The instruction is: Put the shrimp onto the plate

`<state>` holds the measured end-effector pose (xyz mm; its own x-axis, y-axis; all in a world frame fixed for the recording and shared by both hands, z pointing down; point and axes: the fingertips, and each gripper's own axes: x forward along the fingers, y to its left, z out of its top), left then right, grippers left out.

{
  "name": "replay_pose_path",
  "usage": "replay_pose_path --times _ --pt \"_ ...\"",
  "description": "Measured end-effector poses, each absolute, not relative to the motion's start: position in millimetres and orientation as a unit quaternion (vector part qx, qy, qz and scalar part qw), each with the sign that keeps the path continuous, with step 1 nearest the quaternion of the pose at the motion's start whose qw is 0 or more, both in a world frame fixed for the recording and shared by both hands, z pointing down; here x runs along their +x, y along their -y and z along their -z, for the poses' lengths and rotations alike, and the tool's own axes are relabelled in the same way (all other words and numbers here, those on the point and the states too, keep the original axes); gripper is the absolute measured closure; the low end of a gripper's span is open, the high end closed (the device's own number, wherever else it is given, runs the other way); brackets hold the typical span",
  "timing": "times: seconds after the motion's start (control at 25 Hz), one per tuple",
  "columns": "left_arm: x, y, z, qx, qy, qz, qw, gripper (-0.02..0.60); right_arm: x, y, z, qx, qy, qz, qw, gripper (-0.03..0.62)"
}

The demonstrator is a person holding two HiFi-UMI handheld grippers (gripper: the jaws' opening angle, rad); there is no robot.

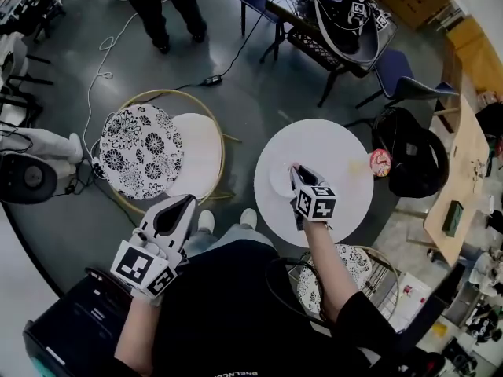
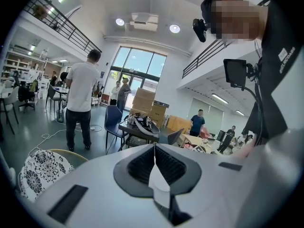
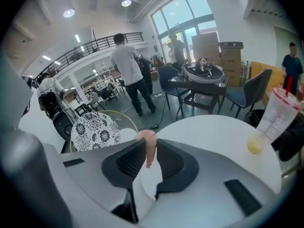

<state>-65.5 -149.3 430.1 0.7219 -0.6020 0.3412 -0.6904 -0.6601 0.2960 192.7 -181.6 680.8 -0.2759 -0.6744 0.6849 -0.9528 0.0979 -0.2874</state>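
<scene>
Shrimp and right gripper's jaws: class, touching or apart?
Touching. The right gripper view shows the shrimp pinched between the jaws of the right gripper.

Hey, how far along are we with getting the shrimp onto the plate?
Done: the pickup. The right gripper is shut on the shrimp, which hangs between its jaws. In hand: it hovers over the white plate on the round table. Left: lower it and open the jaws so the shrimp lies on the plate. The left gripper is shut, empty, off the table.
</scene>
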Motion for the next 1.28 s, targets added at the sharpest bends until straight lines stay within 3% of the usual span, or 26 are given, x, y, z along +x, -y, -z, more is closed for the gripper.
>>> replay_pose_path --times 0.48,1.28 --pt "-65 139 -447 0.885 0.397 -0.117 0.214 0.575 198 185 -753 0.536 0.703 -0.381 0.271 0.517" --pt "-58 129 -467 0.874 0.403 -0.126 0.240 0.575 201 195 -795 0.522 0.679 -0.408 0.316 0.516"
